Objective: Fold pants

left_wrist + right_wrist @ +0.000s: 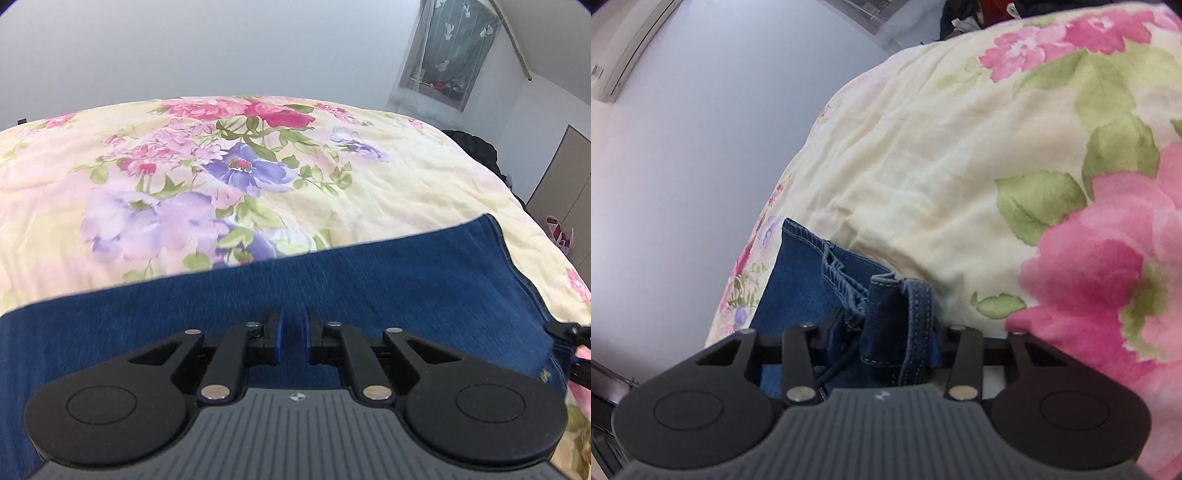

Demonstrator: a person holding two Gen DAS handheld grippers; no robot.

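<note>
Blue denim pants (332, 280) lie spread flat on the floral bedspread (221, 177). My left gripper (293, 332) hovers low over the denim, its jaws a small gap apart, holding nothing. In the right wrist view, my right gripper (886, 332) is shut on a bunched, stitched edge of the pants (897, 310), which fills the space between its fingers. More denim (801, 280) trails away to the left over the bed. Part of the right gripper (576, 350) shows at the right edge of the left wrist view.
The bedspread (960, 166) covers the bed, with big pink flowers at right. A plain wall stands behind. A curtained window (454, 48) and dark clothes (476, 147) are at the far right; a cabinet door (565, 177) beyond.
</note>
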